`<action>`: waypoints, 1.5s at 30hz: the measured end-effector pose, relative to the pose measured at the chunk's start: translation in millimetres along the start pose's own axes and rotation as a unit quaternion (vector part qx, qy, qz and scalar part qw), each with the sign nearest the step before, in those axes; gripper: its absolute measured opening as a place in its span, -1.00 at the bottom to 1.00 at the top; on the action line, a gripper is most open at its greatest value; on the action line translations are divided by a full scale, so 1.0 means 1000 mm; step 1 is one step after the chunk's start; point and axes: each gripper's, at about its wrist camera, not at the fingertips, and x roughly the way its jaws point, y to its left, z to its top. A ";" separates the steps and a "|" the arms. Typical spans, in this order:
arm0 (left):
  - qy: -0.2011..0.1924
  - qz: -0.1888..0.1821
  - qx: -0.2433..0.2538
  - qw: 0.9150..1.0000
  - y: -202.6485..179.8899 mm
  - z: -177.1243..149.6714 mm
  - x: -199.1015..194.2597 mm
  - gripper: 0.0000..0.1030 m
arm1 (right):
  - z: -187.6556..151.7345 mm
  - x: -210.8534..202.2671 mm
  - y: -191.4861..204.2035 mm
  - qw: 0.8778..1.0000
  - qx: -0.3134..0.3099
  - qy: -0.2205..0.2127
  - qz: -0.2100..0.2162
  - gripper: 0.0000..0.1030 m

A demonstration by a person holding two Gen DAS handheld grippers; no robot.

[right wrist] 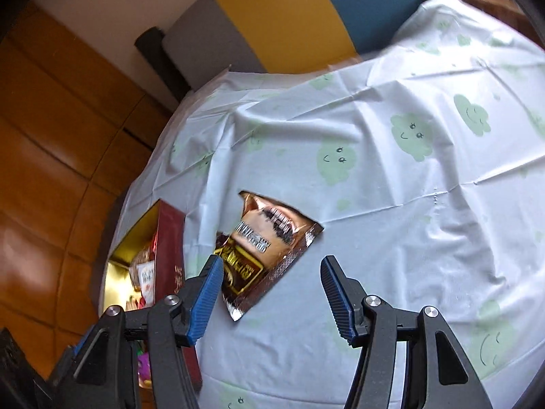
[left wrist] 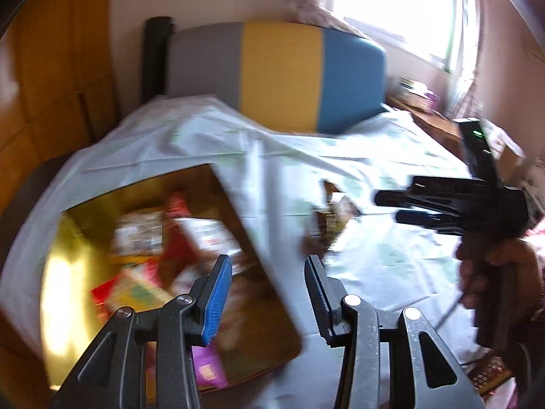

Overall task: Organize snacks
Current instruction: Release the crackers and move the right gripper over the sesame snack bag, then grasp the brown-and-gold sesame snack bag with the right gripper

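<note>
A box with a gold inside [left wrist: 85, 238] and dark red outer wall [right wrist: 170, 255] lies on the cloth at the left and holds several blurred snack packets [left wrist: 190, 235]. A copper-brown snack packet [right wrist: 269, 248] lies flat on the cloth to the right of the box; it also shows as a brown blur [left wrist: 332, 216] in the left wrist view. My right gripper [right wrist: 270, 260] hovers over the packet's near end, open, pads not touching it. A hand holds this right gripper [left wrist: 388, 208] in from the right. My left gripper [left wrist: 267, 260] is open and empty above the box's right edge.
A white tablecloth with green smiling clouds [right wrist: 408, 204] covers the surface. Behind it stands a padded panel in grey, yellow and blue [left wrist: 282, 71]. Wooden cupboard doors [right wrist: 51, 136] are on the left. A window [left wrist: 402, 6] and a cluttered wooden shelf [left wrist: 419, 99] are at the far right.
</note>
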 end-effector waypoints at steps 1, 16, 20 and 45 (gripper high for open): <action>0.004 -0.009 0.005 1.000 -0.006 0.003 0.006 -0.13 | 0.004 0.002 -0.001 1.000 0.003 0.001 0.003 0.17; 0.084 -0.030 0.032 0.996 -0.056 0.023 0.100 0.02 | 0.046 0.051 0.004 0.997 -0.047 0.063 -0.002 0.22; 0.099 -0.020 0.024 0.995 -0.056 0.024 0.118 0.02 | 0.049 0.064 -0.002 0.996 -0.046 0.076 0.000 0.24; 0.114 -0.083 0.014 0.990 -0.077 -0.020 0.101 -0.42 | 0.002 0.026 -0.003 0.991 -0.085 0.101 -0.019 -0.31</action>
